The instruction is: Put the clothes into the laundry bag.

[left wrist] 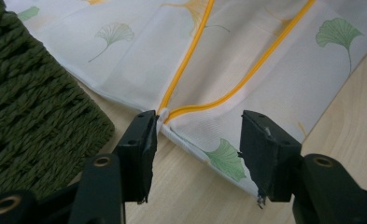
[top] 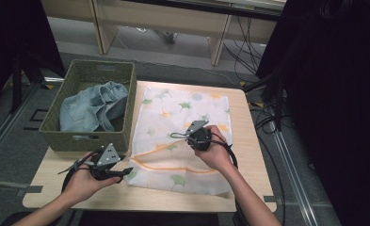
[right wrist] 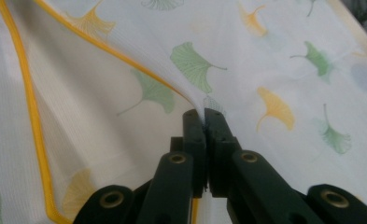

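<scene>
Item: white mesh laundry bag point(top: 182, 136), printed with green and yellow ginkgo leaves and edged by a yellow zipper point(top: 173, 167). It is laid flat on the middle of the light wooden table point(top: 248, 188), with its far edge near the table's far edge and its near edge toward the person. The zipper line is seen parted along the near left portion, so that an opening is formed there.

Left gripper point(top: 126, 172): it is held low at the near left corner of the bag, just beside the basket. In the left gripper view its jaws are spread apart, with the bag's corner lying between them point(left wrist: 195, 135). One pad is seen touching the end of the zipper; the other stands clear of the cloth. Nothing is clamped.

Right gripper point(top: 173, 136): it is held above the middle of the bag. In the right gripper view its jaws are pressed together on a pinch of the upper mesh layer point(right wrist: 204, 111), which is drawn up into a small tent, with folds running away from the tips.

Adjacent: a green woven basket point(top: 69, 139) is set at the left far part of the table, touching the bag's left edge. A crumpled piece of blue denim clothing point(top: 95, 108) is held in it.
</scene>
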Demonstrator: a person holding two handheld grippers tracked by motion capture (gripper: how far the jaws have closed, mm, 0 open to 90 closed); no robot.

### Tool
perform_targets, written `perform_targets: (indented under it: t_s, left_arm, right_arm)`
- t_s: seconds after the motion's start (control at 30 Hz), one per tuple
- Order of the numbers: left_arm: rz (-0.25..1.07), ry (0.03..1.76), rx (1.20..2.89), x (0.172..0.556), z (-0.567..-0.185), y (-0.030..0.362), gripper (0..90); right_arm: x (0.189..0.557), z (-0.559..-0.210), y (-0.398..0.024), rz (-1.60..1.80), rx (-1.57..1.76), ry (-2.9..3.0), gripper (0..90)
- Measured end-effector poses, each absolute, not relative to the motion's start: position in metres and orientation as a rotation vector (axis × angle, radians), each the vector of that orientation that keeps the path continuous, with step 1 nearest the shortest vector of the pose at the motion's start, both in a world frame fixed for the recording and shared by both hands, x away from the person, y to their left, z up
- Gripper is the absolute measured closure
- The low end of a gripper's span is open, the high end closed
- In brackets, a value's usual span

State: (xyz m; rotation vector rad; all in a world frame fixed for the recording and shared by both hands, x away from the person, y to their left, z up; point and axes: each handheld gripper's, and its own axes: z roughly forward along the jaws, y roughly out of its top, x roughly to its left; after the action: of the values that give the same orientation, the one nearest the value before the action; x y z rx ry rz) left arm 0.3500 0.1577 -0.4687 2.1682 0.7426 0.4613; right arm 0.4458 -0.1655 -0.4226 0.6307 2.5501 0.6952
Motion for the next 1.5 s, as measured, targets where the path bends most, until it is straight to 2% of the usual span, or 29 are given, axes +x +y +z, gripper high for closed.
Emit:
perform_targets:
  t_s: [0.27,0.57,0.8,0.93,1.2,1.37,1.5]
  left_arm:
    - [0.525,0.727,2.088,0.349,-0.456,0.158,45.9]
    - [0.692,0.746,1.905,0.36,-0.409,0.176,47.3]
    - [0.817,0.852,1.895,0.391,-0.385,0.198,36.9]
    - [0.868,0.905,1.882,0.411,-0.379,0.21,35.4]
    - [0.865,1.035,1.996,0.463,-0.382,0.224,21.3]
    - [0.825,1.104,1.992,0.49,-0.379,0.229,19.6]
    - [0.806,1.118,2.052,0.502,-0.382,0.222,18.3]
  right_arm:
    - [0.444,-0.405,-0.162,0.734,0.604,2.518,89.7]
    - [0.446,-0.39,-0.16,0.767,0.608,2.484,89.8]
    - [0.447,-0.379,-0.162,0.792,0.596,2.456,89.8]
    - [0.447,-0.374,-0.16,0.802,0.61,2.44,89.9]
    - [0.448,-0.367,-0.155,0.807,0.586,2.425,89.9]
    - [0.447,-0.365,-0.153,0.801,0.583,2.415,89.9]
    - [0.448,-0.365,-0.153,0.802,0.584,2.414,89.9]
